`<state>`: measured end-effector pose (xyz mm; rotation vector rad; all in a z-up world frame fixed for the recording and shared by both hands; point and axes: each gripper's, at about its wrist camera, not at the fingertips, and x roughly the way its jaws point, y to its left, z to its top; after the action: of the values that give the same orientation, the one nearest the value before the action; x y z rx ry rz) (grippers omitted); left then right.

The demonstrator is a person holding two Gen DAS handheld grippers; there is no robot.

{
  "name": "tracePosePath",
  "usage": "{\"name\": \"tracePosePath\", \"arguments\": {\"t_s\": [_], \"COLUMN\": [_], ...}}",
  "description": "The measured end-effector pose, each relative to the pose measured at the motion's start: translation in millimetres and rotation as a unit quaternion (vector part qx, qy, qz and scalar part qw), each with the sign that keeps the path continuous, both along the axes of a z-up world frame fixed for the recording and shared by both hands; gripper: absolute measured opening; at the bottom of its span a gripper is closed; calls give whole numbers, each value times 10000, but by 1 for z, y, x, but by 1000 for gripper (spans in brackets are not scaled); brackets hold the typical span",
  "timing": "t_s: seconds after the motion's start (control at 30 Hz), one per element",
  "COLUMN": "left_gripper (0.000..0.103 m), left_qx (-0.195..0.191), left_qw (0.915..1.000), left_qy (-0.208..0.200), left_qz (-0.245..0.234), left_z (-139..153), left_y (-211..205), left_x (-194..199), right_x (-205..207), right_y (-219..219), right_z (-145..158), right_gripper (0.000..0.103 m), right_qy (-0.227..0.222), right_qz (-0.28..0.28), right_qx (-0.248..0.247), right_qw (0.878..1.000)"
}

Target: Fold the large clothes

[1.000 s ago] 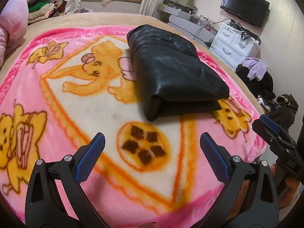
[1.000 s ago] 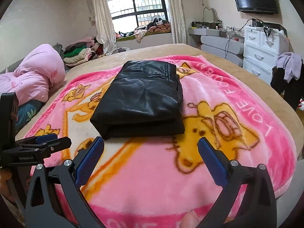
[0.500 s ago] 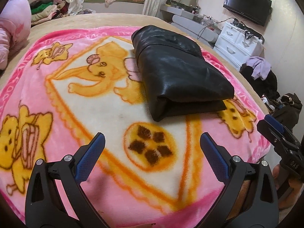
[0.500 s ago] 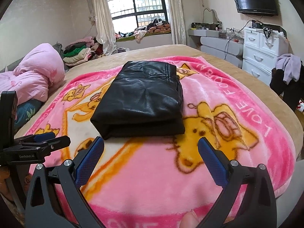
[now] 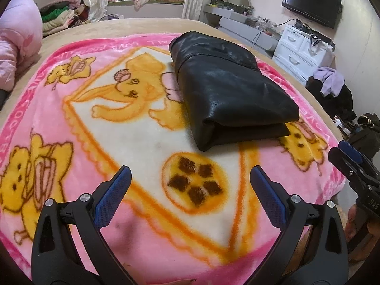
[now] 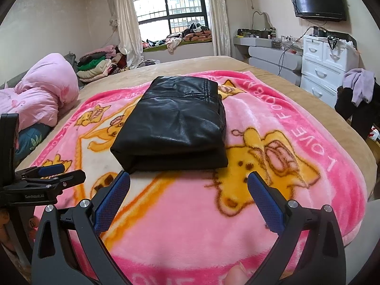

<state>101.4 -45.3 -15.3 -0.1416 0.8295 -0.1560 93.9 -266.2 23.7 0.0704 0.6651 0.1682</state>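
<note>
Two tongs, left tongs (image 5: 190, 182) and right tongs (image 6: 188, 187), both spread apart and empty, hover over the pink cartoon blanket (image 6: 261, 128). One folded black leather garment (image 6: 173, 123) lies mid-blanket. Only the right view shows the window (image 6: 169, 7).

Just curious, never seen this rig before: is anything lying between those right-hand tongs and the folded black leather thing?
Nothing but bare pink cartoon blanket separates the right tongs from the folded black leather garment, as the right wrist view shows.

Black tool (image 5: 190, 180), blue textured pads (image 5: 267, 194), silver screws
</note>
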Motion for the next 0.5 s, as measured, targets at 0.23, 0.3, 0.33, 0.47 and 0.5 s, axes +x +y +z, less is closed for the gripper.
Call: {"name": "tracePosePath", "arguments": {"t_s": [0.23,0.3,0.33,0.47,0.5], "left_gripper": [94,94,94,94,94], "left_qx": [37,50,58,58,54], "left_qw": [10000,10000,10000,10000,10000], "left_qy": [2,-6,-7,-6,-11], "left_qz": [28,26,28,29,29], "left_z": [0,0,0,0,0], "left_y": [1,1,1,1,1], "left_x": [-1,-1,0,0,0], "right_x": [0,0,0,0,0], "right_y": [0,0,0,0,0], "right_z": [0,0,0,-1,-1], "right_gripper": [98,98,98,98,98], "right_qy": [13,8,13,23,24], "right_qz": [-3,-18,-15,-38,-45], "right_qx": [5,-14,-9,-9,-13], "right_qw": [10000,10000,10000,10000,10000]}}
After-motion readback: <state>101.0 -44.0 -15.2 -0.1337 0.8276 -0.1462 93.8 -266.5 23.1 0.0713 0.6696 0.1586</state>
